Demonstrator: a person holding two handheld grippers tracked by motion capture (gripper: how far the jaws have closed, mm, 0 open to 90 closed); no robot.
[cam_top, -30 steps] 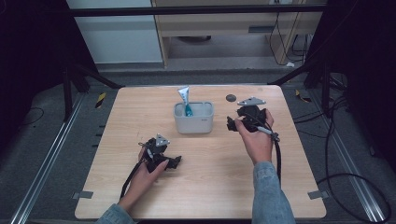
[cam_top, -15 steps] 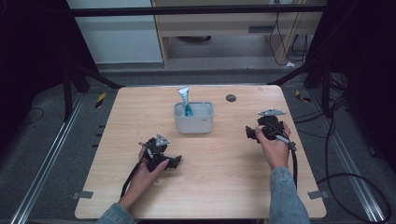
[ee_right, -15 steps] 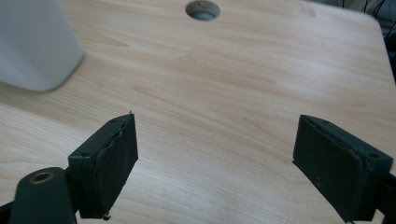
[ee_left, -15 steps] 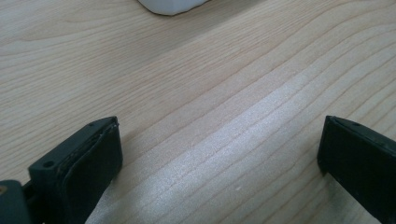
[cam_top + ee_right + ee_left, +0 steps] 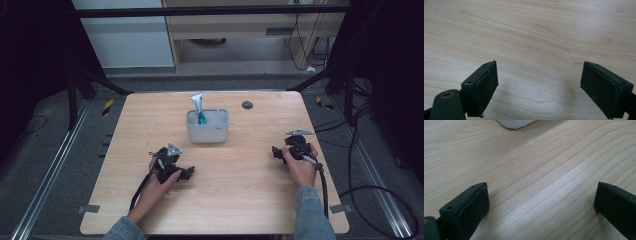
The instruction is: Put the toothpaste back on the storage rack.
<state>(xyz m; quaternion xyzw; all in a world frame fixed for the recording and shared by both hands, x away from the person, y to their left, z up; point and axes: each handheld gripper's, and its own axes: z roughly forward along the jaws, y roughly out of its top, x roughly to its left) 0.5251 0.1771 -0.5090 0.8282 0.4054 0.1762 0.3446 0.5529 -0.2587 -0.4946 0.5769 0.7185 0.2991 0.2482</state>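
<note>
2 wide-open, empty grippers, left gripper and right gripper, are resting near a white tub holding a tube.

The counter is pale wood with fine, wavy grain lines. On it stands a white tub, and a white tube with a teal end sticks out of it. A small dark disc lies near the far edge. Both claws, left and right, are black, each topped with a grey plate. The floor around is dark grey.
</note>
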